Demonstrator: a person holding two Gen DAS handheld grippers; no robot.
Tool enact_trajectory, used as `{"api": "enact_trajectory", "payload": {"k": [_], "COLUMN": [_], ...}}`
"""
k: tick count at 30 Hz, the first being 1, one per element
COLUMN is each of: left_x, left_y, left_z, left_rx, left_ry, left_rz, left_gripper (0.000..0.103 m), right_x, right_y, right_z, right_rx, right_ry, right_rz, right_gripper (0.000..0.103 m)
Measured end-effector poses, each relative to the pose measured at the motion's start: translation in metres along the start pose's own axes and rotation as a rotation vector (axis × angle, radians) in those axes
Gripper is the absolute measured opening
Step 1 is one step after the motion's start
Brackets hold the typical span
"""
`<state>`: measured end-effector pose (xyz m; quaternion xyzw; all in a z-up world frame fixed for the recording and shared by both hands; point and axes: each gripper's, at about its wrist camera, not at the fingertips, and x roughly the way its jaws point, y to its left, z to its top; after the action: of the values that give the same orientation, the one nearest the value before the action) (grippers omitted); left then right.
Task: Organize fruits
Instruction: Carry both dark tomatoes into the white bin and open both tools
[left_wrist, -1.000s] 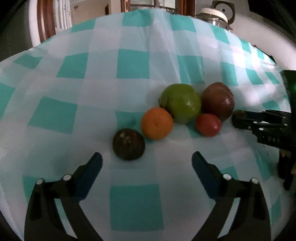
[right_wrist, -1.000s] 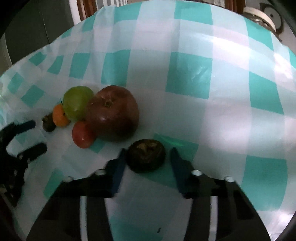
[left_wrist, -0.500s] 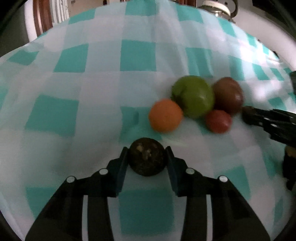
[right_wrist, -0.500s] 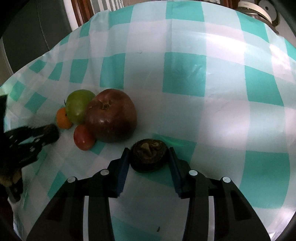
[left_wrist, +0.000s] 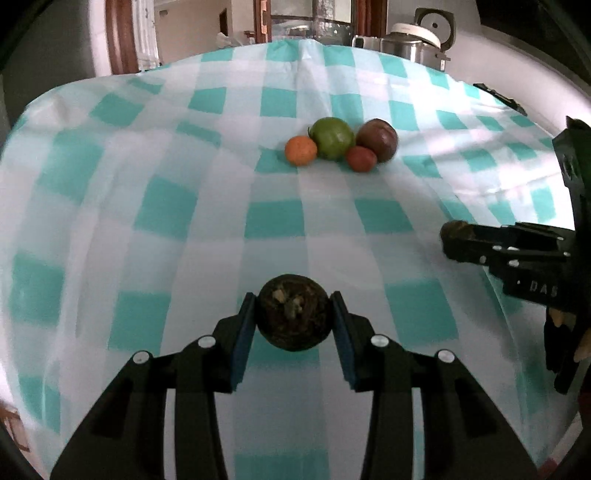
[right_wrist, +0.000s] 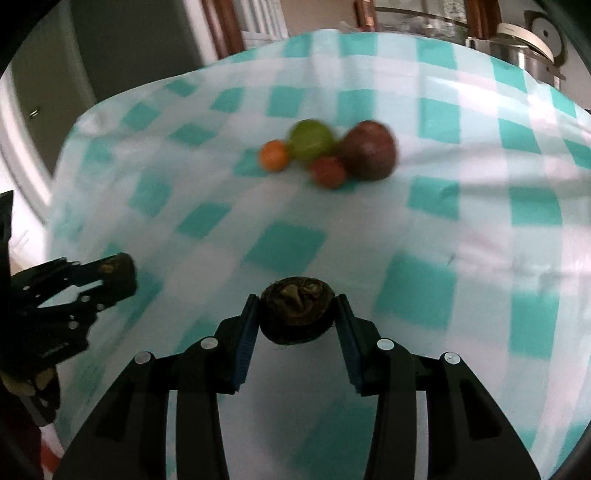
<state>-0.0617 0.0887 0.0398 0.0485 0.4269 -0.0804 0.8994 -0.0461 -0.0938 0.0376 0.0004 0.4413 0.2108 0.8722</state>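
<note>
My left gripper (left_wrist: 293, 325) is shut on a dark round fruit (left_wrist: 293, 319) and holds it above the checked cloth. My right gripper (right_wrist: 297, 321) is shut on a second dark, flatter fruit (right_wrist: 297, 312), also lifted. The right gripper shows at the right of the left wrist view (left_wrist: 448, 243); the left gripper shows at the left of the right wrist view (right_wrist: 118, 277). Far ahead lie an orange fruit (left_wrist: 300, 150), a green fruit (left_wrist: 331, 137), a small red fruit (left_wrist: 361, 158) and a large dark red fruit (left_wrist: 377, 139), clustered together.
A teal and white checked tablecloth (left_wrist: 184, 206) covers the table. A rice cooker (left_wrist: 417, 40) stands beyond the far right edge. Wooden chair backs (left_wrist: 122, 37) stand behind the far edge.
My left gripper closed on the dark round fruit. Both grippers then drew back and up from the fruit cluster, each carrying its dark fruit.
</note>
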Motion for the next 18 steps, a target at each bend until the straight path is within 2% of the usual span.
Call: {"api": "enact_trajectory", "payload": {"k": [9, 18], "left_x": [-0.088, -0.162], "left_y": [0.023, 0.077], "left_z": [-0.115, -0.224], "left_rx": [-0.064, -0.149], "left_ry": [-0.011, 0.011], "left_rz": [0.029, 0.171], "left_gripper": [0.041, 0.041], "right_x": [-0.046, -0.056], "right_y": [0.128, 0.255], "right_z": [-0.083, -0.145], "right_rx": [-0.178, -0.487], "right_ry": [0.020, 0.104], "right_rz": [0.124, 0.293], "right_gripper": [0.042, 0.042]}}
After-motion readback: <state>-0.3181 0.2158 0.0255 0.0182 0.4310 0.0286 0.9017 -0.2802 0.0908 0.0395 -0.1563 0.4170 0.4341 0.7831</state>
